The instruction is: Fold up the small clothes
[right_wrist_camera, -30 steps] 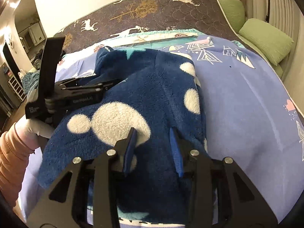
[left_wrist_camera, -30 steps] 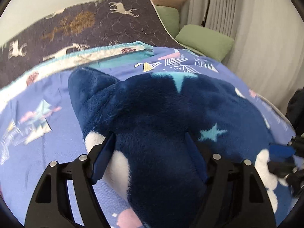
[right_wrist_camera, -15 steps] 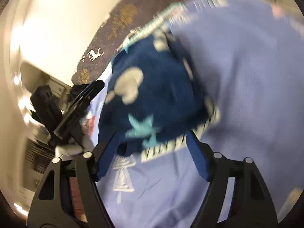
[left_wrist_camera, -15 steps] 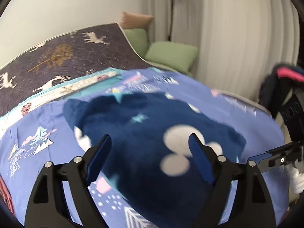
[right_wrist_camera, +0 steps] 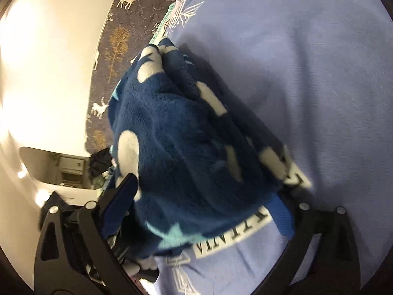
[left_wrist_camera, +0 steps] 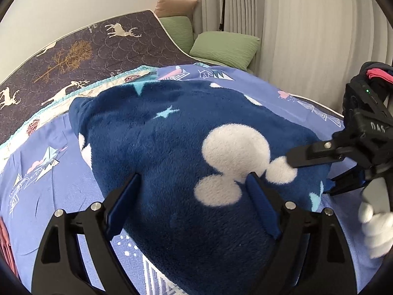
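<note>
The bed (left_wrist_camera: 73,182) with its purple-blue sheet fills most of both views, deer quilt (left_wrist_camera: 81,49) at the far end, green pillows (left_wrist_camera: 224,46) by the curtain. The fleece (left_wrist_camera: 186,152), navy with white mouse heads and stars, sits bunched in the middle of the sheet. Half a second ago the left camera was further back and higher; now it's close in, and the fleece fills the lower frame. Left gripper (left_wrist_camera: 194,204) is spread wide over the near edge, holding nothing. Right gripper (right_wrist_camera: 206,211) is wide too, its fingers straddling the fleece's corner, not pinching. A second back both were clamped on the fabric. The right view's motion blur has mostly cleared.
</note>
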A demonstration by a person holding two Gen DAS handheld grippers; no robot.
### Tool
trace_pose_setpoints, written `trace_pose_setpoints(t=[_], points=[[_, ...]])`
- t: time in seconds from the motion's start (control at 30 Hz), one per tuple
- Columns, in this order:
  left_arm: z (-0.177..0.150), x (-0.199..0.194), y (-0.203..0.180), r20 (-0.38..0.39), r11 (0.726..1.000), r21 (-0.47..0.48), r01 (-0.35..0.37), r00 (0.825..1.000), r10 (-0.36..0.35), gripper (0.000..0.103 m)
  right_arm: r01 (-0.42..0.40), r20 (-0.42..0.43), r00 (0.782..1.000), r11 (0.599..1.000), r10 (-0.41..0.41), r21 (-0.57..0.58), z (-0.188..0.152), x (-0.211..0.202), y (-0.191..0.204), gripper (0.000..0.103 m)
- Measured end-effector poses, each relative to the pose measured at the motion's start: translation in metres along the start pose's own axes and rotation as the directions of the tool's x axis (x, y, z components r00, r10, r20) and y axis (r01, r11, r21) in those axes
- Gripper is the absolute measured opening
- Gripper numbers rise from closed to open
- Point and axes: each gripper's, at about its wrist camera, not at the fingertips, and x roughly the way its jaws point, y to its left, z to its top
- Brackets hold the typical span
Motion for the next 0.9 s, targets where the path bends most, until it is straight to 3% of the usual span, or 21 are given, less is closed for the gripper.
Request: trace_pose_setpoints(t=[0.1, 0.57, 0.73, 0.8, 0.9], points=[[-0.001, 0.001, 0.000, 0.008, 1.000, -0.006, 0.005, 1.000, -0.005, 0.088, 0.042, 0.027, 0.999, 0.998, -0.042, -0.037, 0.000, 0.003, 0.004, 0.101], [-0.001, -0.001, -0.002, 0.025, 1.000, -0.012, -0.001, 1.000, 0.001, 0.090, 0.037, 0.031, 0.999, 0.998, -0.035, -0.051, 0.003, 0.010, 0.002, 0.101], [0.003, -0.007, 0.004, 0.025, 0.999, -0.013, 0.042, 0.999, -0.042, 0.090, 0.054, 0.047, 0.998, 0.997, -0.052, -0.056, 0.002, 0.013, 0.006, 0.101], [0.006, -0.014, 0.016, 0.046, 0.995, -0.047, 0.092, 0.995, -0.090, 0.090, 0.055, 0.051, 0.997, 0.996, -0.052, -0.065, 0.002, 0.014, 0.006, 0.101], [0.014, -0.016, 0.054, 0.090, 0.981, -0.170, 0.094, 0.993, -0.080, 0.090, 0.053, 0.044, 0.998, 0.996, -0.049, -0.075, 0.003, 0.015, 0.005, 0.101]])
